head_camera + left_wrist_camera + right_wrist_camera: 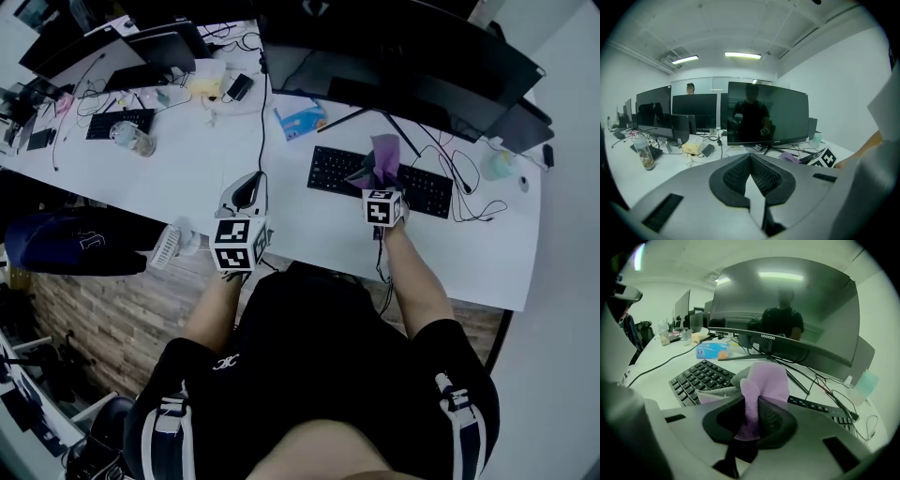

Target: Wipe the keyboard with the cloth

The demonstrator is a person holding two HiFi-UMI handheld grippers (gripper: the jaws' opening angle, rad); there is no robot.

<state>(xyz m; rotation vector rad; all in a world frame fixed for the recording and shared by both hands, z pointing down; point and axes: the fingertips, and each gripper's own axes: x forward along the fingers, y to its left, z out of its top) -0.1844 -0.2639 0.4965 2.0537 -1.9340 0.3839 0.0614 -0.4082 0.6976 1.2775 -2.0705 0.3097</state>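
**Head view.** My right gripper [381, 186] hangs over the middle of the keyboard [333, 169]. The keyboard lies on the white table [169, 183], just near of the large monitor [403, 47]. The purple cloth [385, 153] bunches out past the gripper toward the far side. My left gripper [246, 192] sits at the table's near edge, well left of the keyboard.

**Left gripper view.** The fingers [736, 176] meet at their tips with nothing between them, so this gripper is idle.

**Right gripper view.** The fingers [777, 420] are pinched on one fold of the cloth. The rest stands up as a loose wad, and a greyish flap droops toward the black keys on the left. I cannot tell whether that flap touches the keys.

**Step in hand, as I judge it: the wiping stroke.**
- I want to lower the gripper until the wad, not the hard fingertips, bears on the keys.
- I then sweep along the rows from one end to the other with light pressure, so the keyboard does not skid.
- The grip on the fold looks narrow, so a snag on a key edge could pull the cloth free. Slow strokes suit it.
- The cables [834, 401] at the far right, by the monitor stand, are best avoided.
- The left gripper could steady the keyboard's left end.
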